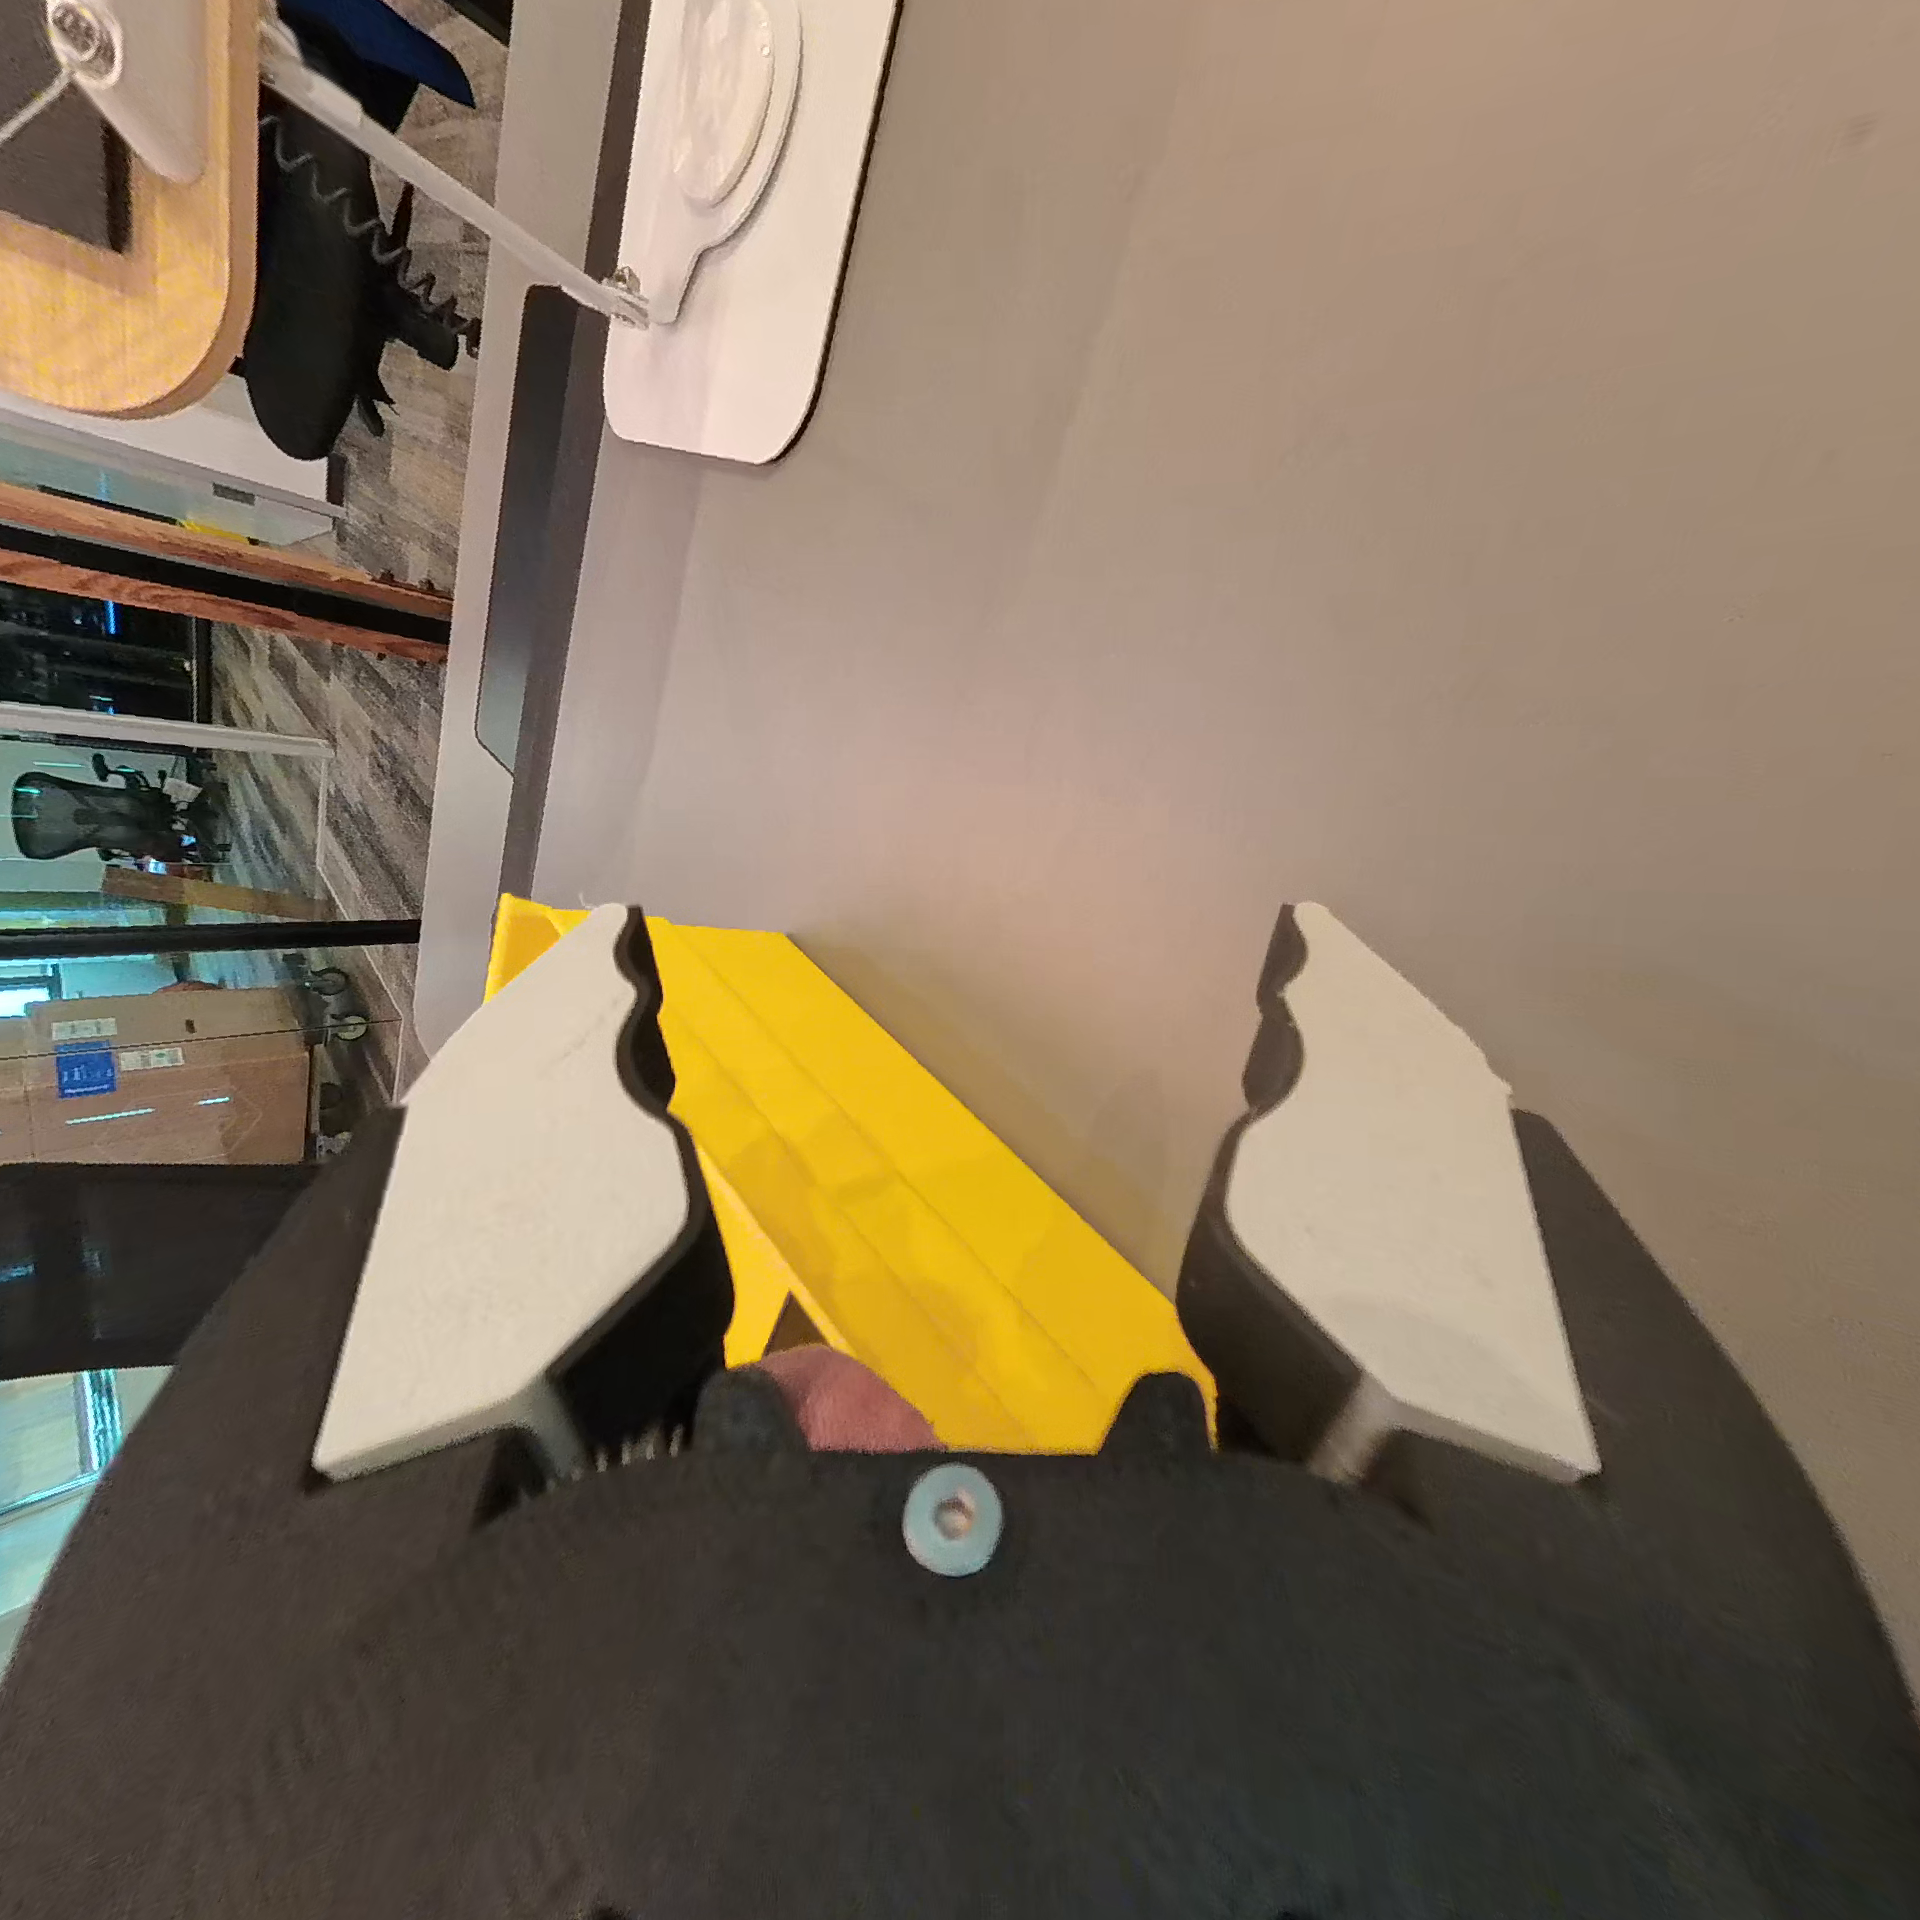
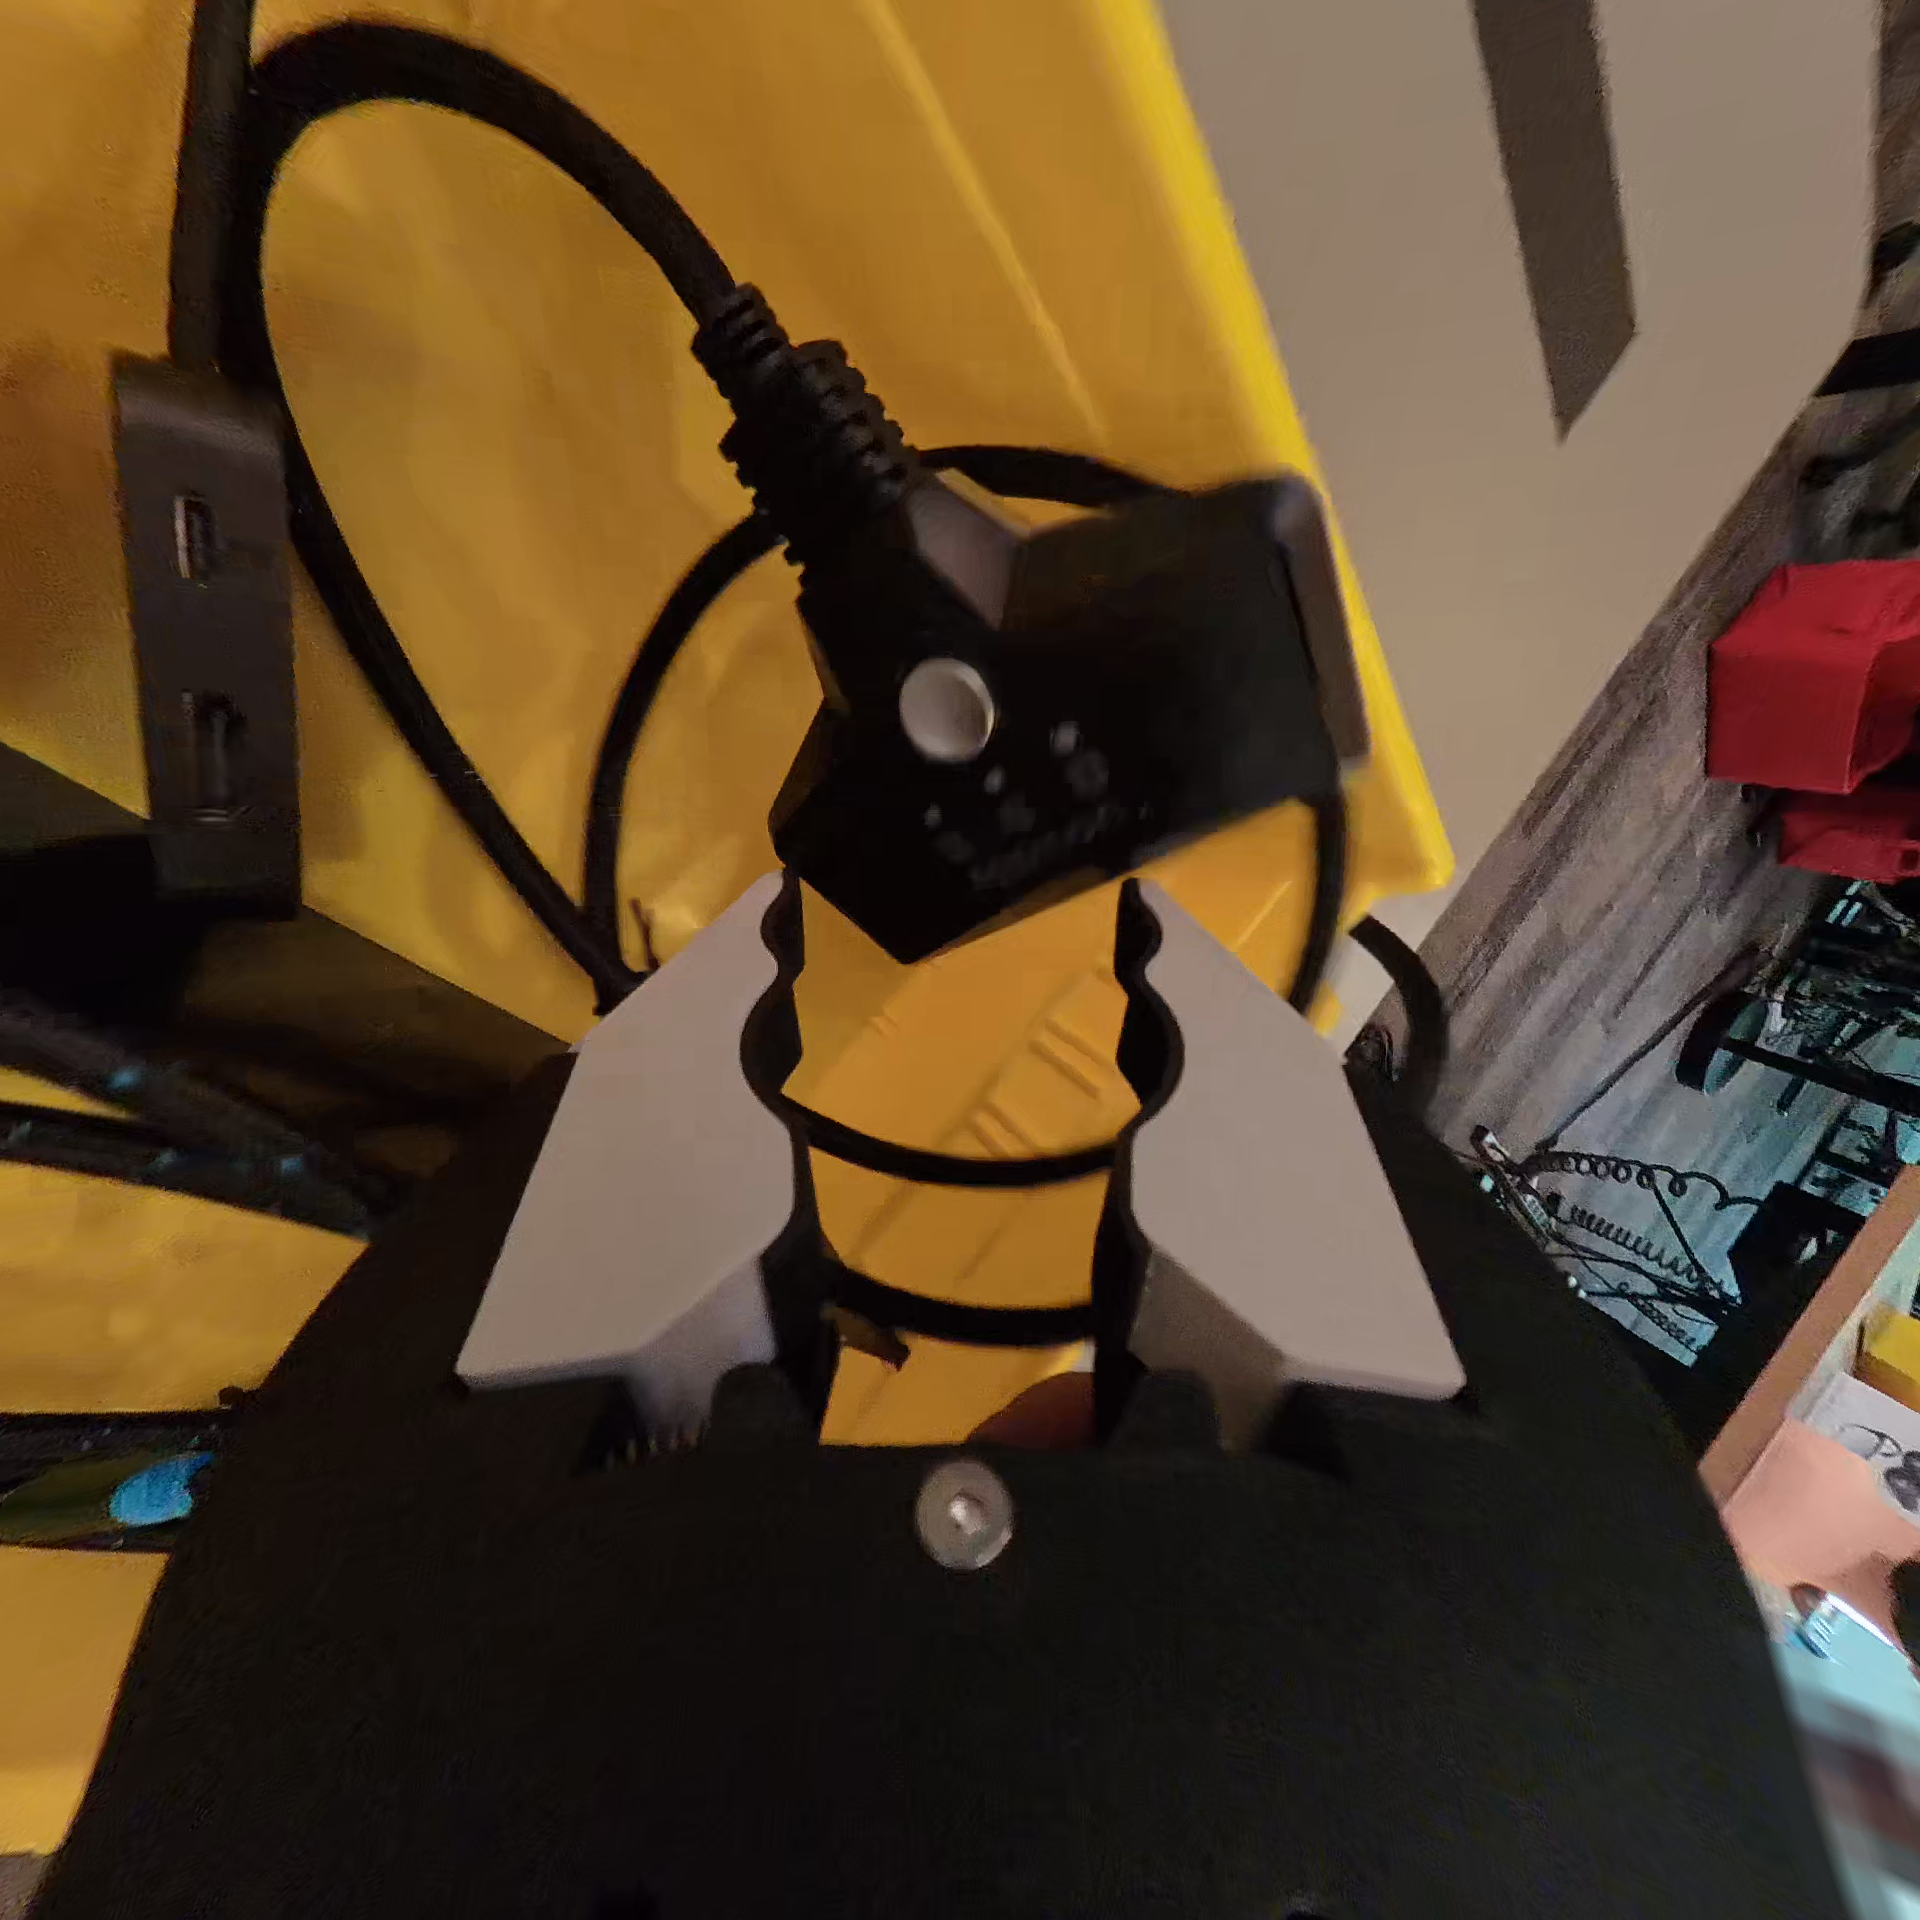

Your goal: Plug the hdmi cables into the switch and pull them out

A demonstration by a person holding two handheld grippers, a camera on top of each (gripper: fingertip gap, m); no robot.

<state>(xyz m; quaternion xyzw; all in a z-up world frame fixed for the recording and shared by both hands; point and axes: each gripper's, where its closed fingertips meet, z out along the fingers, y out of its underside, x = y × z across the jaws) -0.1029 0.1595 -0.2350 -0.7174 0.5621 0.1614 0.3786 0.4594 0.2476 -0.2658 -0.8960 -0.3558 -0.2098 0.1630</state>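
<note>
An office: desk chairs (image 1: 125, 821) (mesh-backed), wooden tables (image 1: 125, 208), cardboard boxes (image 1: 166, 1081).

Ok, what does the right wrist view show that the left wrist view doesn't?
Only the right wrist view shows the black switch with its round button and braided cable, a second black box with ports, and a red object beyond the table edge. Only the left wrist view shows the white pad on the grey table. Both show a yellow bin and an open, empty gripper: left, right.

The right gripper (image 2: 961, 935) hangs parted just below the black switch (image 2: 1049, 707) (braided cable (image 2: 582, 177) attached) over a yellow tray (image 2: 499, 436).
</note>
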